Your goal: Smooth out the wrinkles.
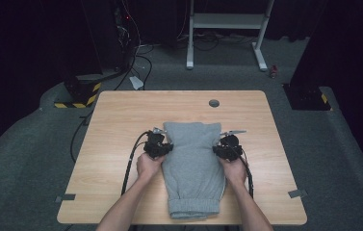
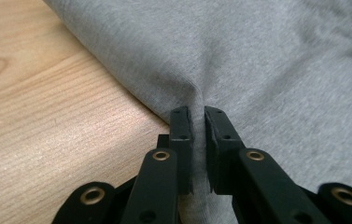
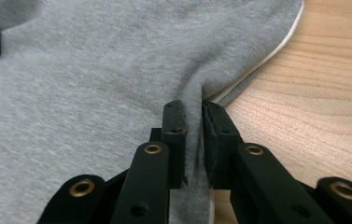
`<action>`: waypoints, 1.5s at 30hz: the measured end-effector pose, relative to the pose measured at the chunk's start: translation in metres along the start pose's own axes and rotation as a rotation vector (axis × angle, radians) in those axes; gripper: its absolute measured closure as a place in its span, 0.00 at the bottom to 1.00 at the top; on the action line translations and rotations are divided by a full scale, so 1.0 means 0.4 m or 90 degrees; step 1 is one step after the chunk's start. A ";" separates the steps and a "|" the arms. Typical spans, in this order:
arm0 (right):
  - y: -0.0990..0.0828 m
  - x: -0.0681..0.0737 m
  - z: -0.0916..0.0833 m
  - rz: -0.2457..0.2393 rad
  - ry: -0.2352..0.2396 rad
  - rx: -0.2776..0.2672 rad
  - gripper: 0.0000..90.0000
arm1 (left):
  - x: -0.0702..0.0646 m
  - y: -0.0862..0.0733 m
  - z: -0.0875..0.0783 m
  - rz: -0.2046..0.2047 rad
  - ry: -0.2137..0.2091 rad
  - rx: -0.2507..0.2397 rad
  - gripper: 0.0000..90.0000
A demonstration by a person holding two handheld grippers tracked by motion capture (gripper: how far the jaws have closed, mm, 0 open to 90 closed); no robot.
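Observation:
A folded grey garment of sweatshirt cloth lies lengthwise on the wooden table, its ribbed band toward the near edge. My left gripper sits at the cloth's left edge, shut on a pinched fold of the grey garment; the left gripper has the fabric bunched between its pads. My right gripper is at the cloth's right edge. In the right gripper view the right gripper is likewise shut on a ridge of the garment, with a white inner layer showing at the hem.
A small round grey grommet sits in the table's far middle. Beyond the table stand a white frame and black equipment with yellow-black striped bases. Grey tape tabs mark the near corners.

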State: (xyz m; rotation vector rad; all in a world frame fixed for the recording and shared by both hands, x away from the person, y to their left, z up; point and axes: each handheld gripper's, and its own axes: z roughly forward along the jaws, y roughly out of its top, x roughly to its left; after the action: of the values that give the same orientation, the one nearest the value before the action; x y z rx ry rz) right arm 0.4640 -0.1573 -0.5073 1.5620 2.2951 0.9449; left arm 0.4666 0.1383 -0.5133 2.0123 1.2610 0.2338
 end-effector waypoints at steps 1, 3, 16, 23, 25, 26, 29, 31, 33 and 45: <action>0.000 -0.003 -0.002 -0.004 0.003 -0.002 0.90 | 0.000 0.001 -0.003 0.000 -0.004 -0.004 0.92; 0.001 -0.001 -0.011 -0.008 0.007 -0.010 0.90 | 0.001 0.004 -0.010 0.006 -0.009 -0.013 0.92; 0.006 0.007 -0.076 -0.019 0.045 -0.058 0.90 | -0.004 0.041 -0.079 0.012 -0.058 -0.042 0.92; 0.005 0.001 -0.107 -0.006 0.062 -0.076 0.91 | -0.011 0.061 -0.104 0.025 -0.078 -0.049 0.92; 0.008 0.000 -0.114 -0.007 0.066 -0.079 0.91 | -0.008 0.062 -0.107 0.020 -0.081 -0.051 0.92; 0.010 0.002 -0.119 -0.007 0.067 -0.076 0.91 | -0.006 0.063 -0.108 0.017 -0.083 -0.052 0.92; 0.022 0.010 -0.134 -0.014 0.070 -0.085 0.91 | 0.005 0.065 -0.115 0.000 -0.092 -0.063 0.92; 0.030 0.015 -0.143 -0.020 0.071 -0.090 0.91 | 0.010 0.070 -0.120 -0.006 -0.095 -0.061 0.92; 0.040 0.018 -0.148 -0.027 0.071 -0.093 0.91 | 0.010 0.082 -0.127 0.004 -0.090 -0.062 0.92; 0.195 0.028 -0.180 -0.042 0.037 -0.133 0.91 | 0.030 0.242 -0.205 0.020 -0.058 -0.118 0.92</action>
State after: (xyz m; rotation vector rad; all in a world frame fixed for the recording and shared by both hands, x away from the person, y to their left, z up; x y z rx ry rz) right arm 0.4821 -0.1572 -0.4021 1.3826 2.1879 1.1842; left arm 0.4994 0.1646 -0.3929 1.8635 1.1109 0.2612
